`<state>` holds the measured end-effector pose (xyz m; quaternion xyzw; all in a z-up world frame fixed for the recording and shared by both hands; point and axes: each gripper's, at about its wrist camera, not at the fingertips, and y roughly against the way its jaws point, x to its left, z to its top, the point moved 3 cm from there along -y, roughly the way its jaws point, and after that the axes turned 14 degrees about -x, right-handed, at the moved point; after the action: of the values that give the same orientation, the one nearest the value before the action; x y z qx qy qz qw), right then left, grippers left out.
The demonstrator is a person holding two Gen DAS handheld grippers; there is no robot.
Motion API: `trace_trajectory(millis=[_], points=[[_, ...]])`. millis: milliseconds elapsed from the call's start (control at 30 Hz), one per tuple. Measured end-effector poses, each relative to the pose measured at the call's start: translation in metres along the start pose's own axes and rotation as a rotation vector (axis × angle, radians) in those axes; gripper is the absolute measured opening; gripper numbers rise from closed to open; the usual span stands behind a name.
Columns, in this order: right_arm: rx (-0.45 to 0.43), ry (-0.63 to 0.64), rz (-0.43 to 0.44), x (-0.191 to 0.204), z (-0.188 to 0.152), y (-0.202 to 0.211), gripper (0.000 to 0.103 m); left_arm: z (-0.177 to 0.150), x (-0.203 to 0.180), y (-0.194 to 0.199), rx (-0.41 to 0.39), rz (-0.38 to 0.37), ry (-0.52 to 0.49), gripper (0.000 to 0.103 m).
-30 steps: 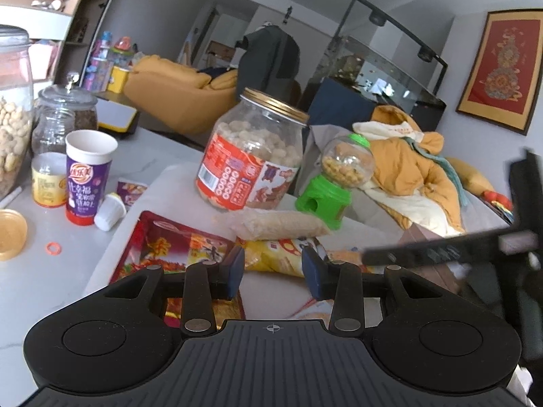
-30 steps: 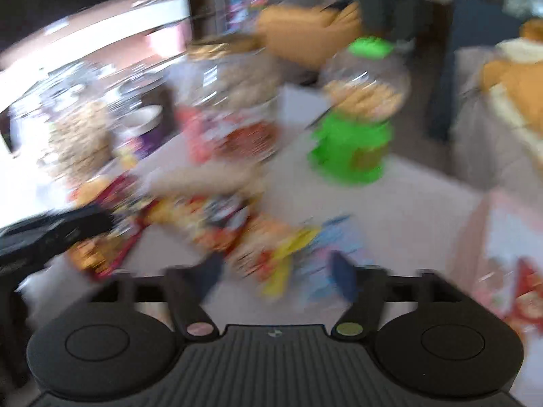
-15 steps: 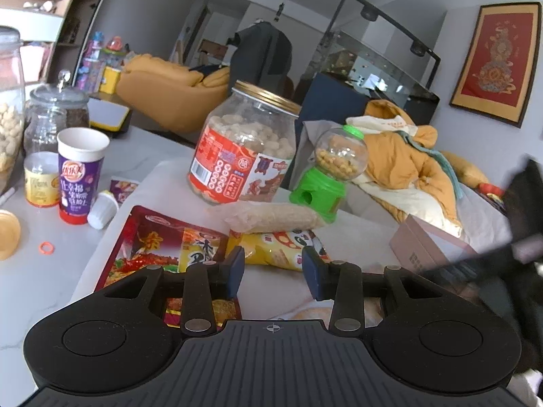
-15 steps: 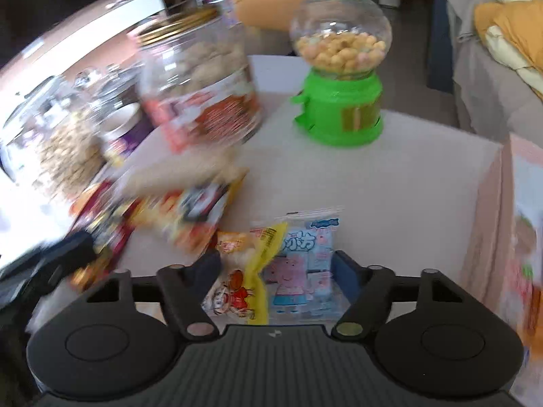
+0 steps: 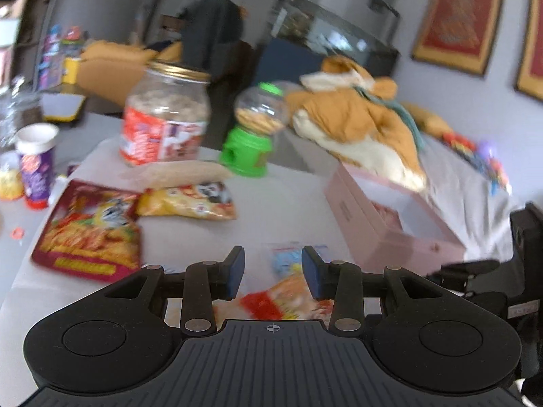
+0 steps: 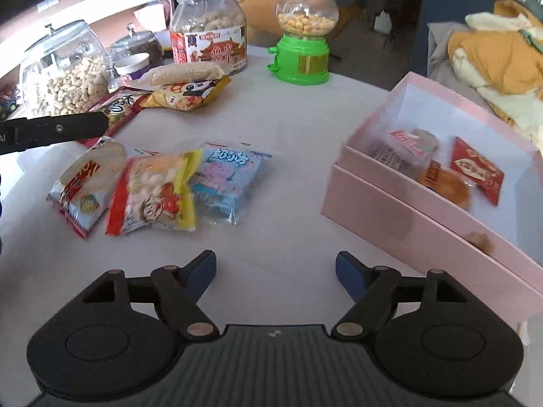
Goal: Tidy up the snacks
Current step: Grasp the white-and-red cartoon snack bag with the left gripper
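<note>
**Op:** Risk first: three packets point(image 6: 156, 186) lie overlapped, near left on the table point(image 6: 288, 118). My right gripper point(image 6: 275, 271) hovers with jaws wide apart, nothing held. Closing on the overlap likely drags two at once.

**Eng:** Left one?

**Op:** Left gripper point(image 5: 272, 271) has jaws apart, empty, over the same packets. The two could collide, I reckon.

**Eng:** Counts?

**Op:** Pink box point(image 6: 407, 210) on the right holds roughly four packets. Three more far left, by the jar point(image 6: 208, 30) and green dispenser point(image 6: 302, 34).

Three snack packets point(image 6: 156, 186) flat, side by side on the white table, pink box point(image 6: 407, 210) well apart.
</note>
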<state>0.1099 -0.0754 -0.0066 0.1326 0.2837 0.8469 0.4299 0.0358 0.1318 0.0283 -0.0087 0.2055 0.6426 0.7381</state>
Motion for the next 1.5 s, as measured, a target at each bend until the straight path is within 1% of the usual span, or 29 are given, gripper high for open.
trace_trajectory(millis=[100,167,233,267,333,400,433,500,567,600,633,667,733,933,1100,1200,1333,1433,1500], points=[[-0.029,-0.027,0.018,-0.004,-0.005,0.005,0.081,0.0,-0.009,-0.021,0.037,-0.018,-0.052,0.042],[-0.037,-0.065,0.034,-0.006,-0.011,0.005,0.082,-0.004,-0.01,-0.033,0.089,-0.018,-0.087,0.042],[-0.058,-0.075,0.031,-0.007,-0.018,0.01,0.082,-0.008,-0.015,-0.036,0.132,-0.032,-0.141,0.042],[-0.066,-0.071,0.026,-0.007,-0.021,0.013,0.082,-0.01,-0.022,-0.032,0.141,-0.044,-0.188,0.042],[-0.082,-0.058,0.015,-0.01,-0.029,0.022,0.085,-0.015,-0.038,-0.024,0.154,-0.063,-0.33,0.042],[-0.1,-0.049,0.001,-0.016,-0.038,0.028,0.088,-0.024,-0.052,-0.02,0.175,-0.066,-0.46,0.044],[-0.113,-0.055,-0.002,-0.019,-0.041,0.029,0.09,-0.03,-0.059,-0.021,0.199,-0.061,-0.525,0.044],[-0.126,-0.085,0.003,-0.024,-0.042,0.031,0.09,-0.039,-0.067,-0.027,0.245,-0.057,-0.6,0.044],[-0.129,-0.086,0.001,-0.025,-0.042,0.031,0.09,-0.043,-0.074,-0.029,0.26,-0.077,-0.644,0.047],[-0.129,-0.078,-0.004,-0.023,-0.042,0.031,0.09,-0.045,-0.076,-0.03,0.287,-0.094,-0.647,0.049],[-0.129,-0.071,-0.009,-0.022,-0.042,0.031,0.09,-0.047,-0.078,-0.033,0.319,-0.103,-0.65,0.058],[-0.13,-0.065,-0.013,-0.021,-0.043,0.031,0.091,-0.049,-0.081,-0.035,0.335,-0.112,-0.667,0.065],[-0.131,-0.062,-0.014,-0.02,-0.044,0.032,0.091,-0.052,-0.084,-0.036,0.351,-0.116,-0.688,0.069],[-0.134,-0.064,-0.015,-0.02,-0.044,0.032,0.091,-0.047,-0.082,-0.038,0.33,-0.093,-0.669,0.068],[-0.133,-0.062,-0.016,-0.02,-0.045,0.032,0.091,-0.041,-0.076,-0.042,0.321,-0.055,-0.706,0.067],[-0.133,-0.06,-0.017,-0.019,-0.044,0.032,0.091,-0.04,-0.064,-0.047,0.34,-0.025,-0.719,0.068],[-0.133,-0.061,-0.016,-0.019,-0.044,0.032,0.092,-0.033,-0.047,-0.057,0.35,-0.034,-0.626,0.07],[-0.133,-0.061,-0.016,-0.019,-0.045,0.032,0.092,-0.028,-0.035,-0.067,0.351,-0.034,-0.539,0.075],[-0.132,-0.061,-0.015,-0.019,-0.045,0.032,0.093,-0.027,-0.024,-0.074,0.364,-0.043,-0.454,0.078]])
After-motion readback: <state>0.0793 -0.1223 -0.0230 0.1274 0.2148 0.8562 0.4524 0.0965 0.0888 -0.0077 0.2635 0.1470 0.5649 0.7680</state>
